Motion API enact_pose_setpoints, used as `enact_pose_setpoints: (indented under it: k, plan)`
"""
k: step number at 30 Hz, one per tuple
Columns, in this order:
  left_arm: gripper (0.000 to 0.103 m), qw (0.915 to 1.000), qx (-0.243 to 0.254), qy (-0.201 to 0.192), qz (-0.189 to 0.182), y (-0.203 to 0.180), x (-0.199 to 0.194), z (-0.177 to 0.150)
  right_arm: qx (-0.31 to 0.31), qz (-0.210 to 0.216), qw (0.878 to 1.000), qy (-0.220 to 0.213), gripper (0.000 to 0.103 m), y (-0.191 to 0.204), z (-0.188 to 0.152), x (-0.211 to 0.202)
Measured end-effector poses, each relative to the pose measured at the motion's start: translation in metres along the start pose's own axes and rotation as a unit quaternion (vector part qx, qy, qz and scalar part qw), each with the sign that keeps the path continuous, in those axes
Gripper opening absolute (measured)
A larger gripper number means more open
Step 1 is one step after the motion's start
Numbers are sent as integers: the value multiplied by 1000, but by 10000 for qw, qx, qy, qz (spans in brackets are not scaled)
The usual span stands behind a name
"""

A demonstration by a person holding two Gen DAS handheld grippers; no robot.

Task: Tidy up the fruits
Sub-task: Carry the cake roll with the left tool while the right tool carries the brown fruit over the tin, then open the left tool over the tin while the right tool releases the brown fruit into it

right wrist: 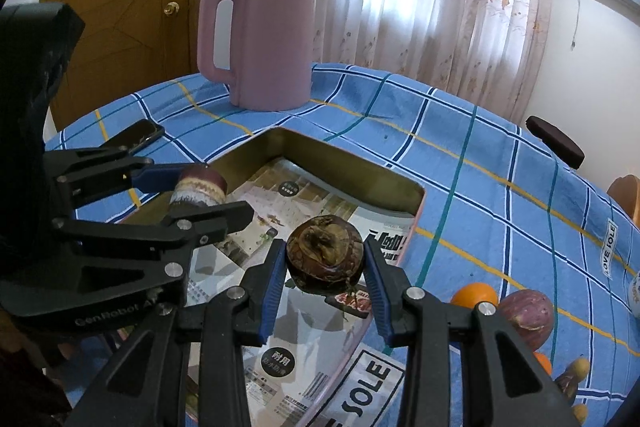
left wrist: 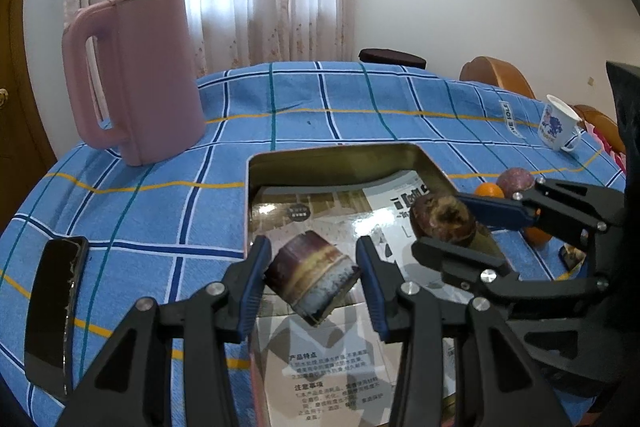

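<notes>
The left gripper (left wrist: 312, 283) is clenched on a cane stub (left wrist: 311, 278), the right gripper (right wrist: 325, 277) on a brown fruit (right wrist: 325, 254) — both hang over the tin (left wrist: 340, 163). The stub sits skewed between the pads, so it may slip early, and with the grippers so near each other a careless lowering could knock them together.

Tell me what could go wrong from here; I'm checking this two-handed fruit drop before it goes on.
1. The left gripper pinches the short purple cane segment tilted, so it may twist out and roll.
2. The right gripper holds the round brown wrinkled fruit near the gold metal tray's right rim; released there, it might bounce onto the blue checked tablecloth.
3. Both grippers sit close together and could collide.
</notes>
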State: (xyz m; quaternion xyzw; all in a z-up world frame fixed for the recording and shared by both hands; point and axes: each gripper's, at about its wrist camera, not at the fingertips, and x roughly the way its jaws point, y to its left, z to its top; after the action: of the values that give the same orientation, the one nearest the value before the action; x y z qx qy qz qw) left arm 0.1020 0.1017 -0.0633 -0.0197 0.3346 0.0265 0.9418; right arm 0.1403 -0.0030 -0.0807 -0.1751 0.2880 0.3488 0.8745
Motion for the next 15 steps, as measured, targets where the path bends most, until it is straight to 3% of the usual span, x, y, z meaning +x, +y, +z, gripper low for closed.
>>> enact_pose_setpoints:
  k: [15]
  plan:
    - [46, 9999, 103, 8, 89, -1, -2, 0, 25, 23, 10000, -49, 43, -1, -2, -1]
